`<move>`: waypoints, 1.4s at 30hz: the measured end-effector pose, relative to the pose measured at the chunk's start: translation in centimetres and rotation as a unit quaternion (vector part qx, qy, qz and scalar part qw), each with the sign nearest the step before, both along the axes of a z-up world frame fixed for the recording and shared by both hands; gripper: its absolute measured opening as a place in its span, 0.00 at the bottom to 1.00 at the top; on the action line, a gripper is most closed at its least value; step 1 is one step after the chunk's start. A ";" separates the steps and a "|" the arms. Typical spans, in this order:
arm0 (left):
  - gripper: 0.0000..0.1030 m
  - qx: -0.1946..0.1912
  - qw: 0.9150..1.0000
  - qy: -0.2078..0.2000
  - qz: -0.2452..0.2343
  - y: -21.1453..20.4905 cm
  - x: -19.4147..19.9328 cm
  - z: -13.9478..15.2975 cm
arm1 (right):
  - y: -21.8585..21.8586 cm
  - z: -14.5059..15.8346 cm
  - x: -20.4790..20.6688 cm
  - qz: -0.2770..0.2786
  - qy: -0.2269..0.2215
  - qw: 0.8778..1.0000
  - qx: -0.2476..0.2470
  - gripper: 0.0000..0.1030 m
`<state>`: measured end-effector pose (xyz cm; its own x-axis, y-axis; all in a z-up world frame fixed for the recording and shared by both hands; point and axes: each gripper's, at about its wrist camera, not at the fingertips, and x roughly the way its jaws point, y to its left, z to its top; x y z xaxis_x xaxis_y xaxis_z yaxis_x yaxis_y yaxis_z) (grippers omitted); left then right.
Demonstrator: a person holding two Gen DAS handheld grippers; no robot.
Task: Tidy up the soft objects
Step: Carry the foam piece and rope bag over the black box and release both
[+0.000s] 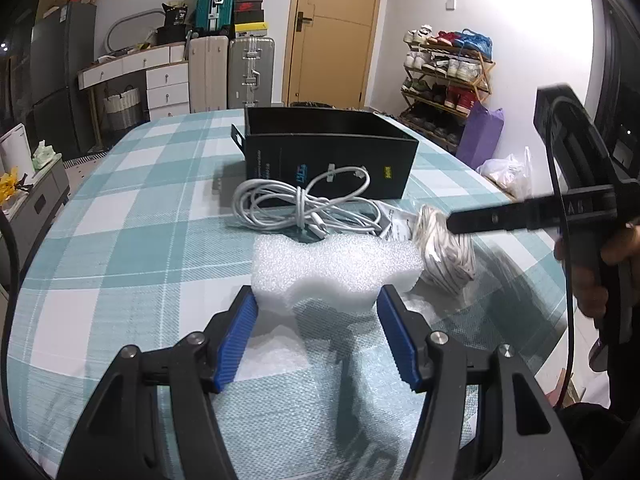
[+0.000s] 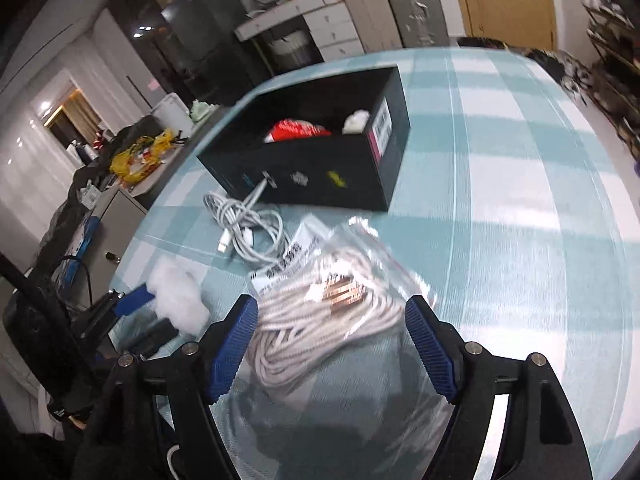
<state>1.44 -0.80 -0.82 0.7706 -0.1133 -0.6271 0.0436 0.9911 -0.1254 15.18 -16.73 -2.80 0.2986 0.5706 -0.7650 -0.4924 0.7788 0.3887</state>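
Left gripper point(image 1: 316, 300) clamps white foam block point(image 1: 336, 270) w/ both pads, just in front of black box point(image 2: 312, 160). Right gripper point(image 2: 332, 320) is spread, pads off bagged cord bundle point(image 2: 320, 320) lying between them, near box front.

Left gripper point(image 1: 316, 300) fingers clamped, tilted down; right gripper point(image 2: 332, 312) fingers spread, hand point(image 1: 600, 264) gripping handle.

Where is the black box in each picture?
Left wrist view: the black box sits in the middle, far up the table, behind the loose white cable.
Right wrist view: the black box is above the middle, a bit left, open top showing something red inside.
Shared landmark: the loose white cable lies right in front of the box in both.
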 end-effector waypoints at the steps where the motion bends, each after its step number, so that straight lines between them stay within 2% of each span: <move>1: 0.59 0.000 1.000 -0.001 0.001 0.1 -0.1 0.1 | 0.0 -0.3 -0.2 -0.004 0.010 1.000 0.001 0.76; 3: 0.59 0.000 1.000 -0.005 0.005 0.4 -0.2 0.4 | 0.0 -0.7 -0.3 -0.009 0.022 1.000 0.002 0.76; 9: 0.59 -0.002 1.000 -0.014 0.018 1.2 -0.3 1.0 | 0.7 -1.0 0.1 -0.025 0.050 0.997 0.046 0.76; 12: 0.59 -0.003 1.000 -0.017 0.023 1.7 -0.3 1.1 | 2.0 -0.9 0.2 -0.028 0.041 0.999 0.023 0.76; 17: 0.59 -0.004 0.999 -0.019 0.031 2.3 -0.1 1.2 | 4.5 -0.9 -0.7 -0.014 0.001 0.999 -0.048 0.75; 19: 0.59 -0.004 0.999 -0.020 0.033 2.4 0.1 1.2 | 4.8 -0.9 -1.0 -0.016 -0.016 0.998 -0.064 0.65; 21: 0.59 -0.003 0.999 -0.022 0.035 2.6 0.1 1.3 | 4.6 -1.0 -1.2 -0.019 -0.026 0.997 -0.074 0.51; 27: 0.59 -0.002 0.999 -0.026 0.041 3.1 0.4 1.8 | 3.3 -0.6 -1.6 -0.016 -0.040 0.997 -0.064 0.39; 34: 0.60 0.004 0.998 -0.038 0.043 3.1 0.6 2.7 | 1.4 0.6 -1.9 -0.020 -0.064 0.997 -0.033 0.39; 42: 0.60 0.013 0.997 -0.051 0.048 3.1 1.7 4.2 | 1.1 4.2 -3.0 -0.014 -0.122 0.992 0.004 0.39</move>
<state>3.14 2.27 3.43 0.8373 -0.0214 -0.5463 -0.0399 0.9942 -0.1002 12.19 -15.67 1.41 0.4905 0.5643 -0.6640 -0.5502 0.7915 0.2662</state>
